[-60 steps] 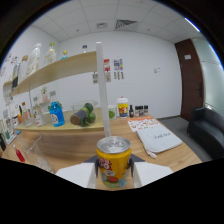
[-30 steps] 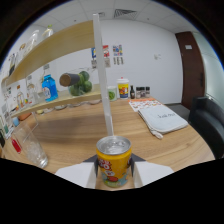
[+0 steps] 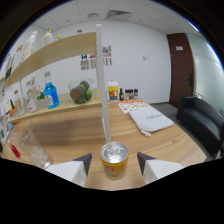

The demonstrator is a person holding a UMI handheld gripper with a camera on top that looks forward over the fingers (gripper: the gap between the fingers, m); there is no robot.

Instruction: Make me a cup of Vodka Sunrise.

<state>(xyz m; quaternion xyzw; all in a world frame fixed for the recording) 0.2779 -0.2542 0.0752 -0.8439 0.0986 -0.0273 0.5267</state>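
Between the two fingers of the gripper (image 3: 114, 164) sits a yellow can (image 3: 114, 161), its silver top facing up. Whether the pads actually press its sides I cannot tell: a sliver of gap seems to show on each flank, and the can's base is hidden, so it may be carried or may stand on the wooden counter (image 3: 165, 142). Just beyond the can a tall white rod (image 3: 102, 85) rises straight up. Off to one side, near the counter's edge, stands a clear glass (image 3: 34, 148). Farther back lie a folded cloth bag (image 3: 151, 121), a blue bottle (image 3: 49, 95) and a glass bowl of fruit (image 3: 80, 92) under the shelf. By my reckoning the juice is being brought to the drink; next the can needs carrying to the glass and tipping gently over its rim.
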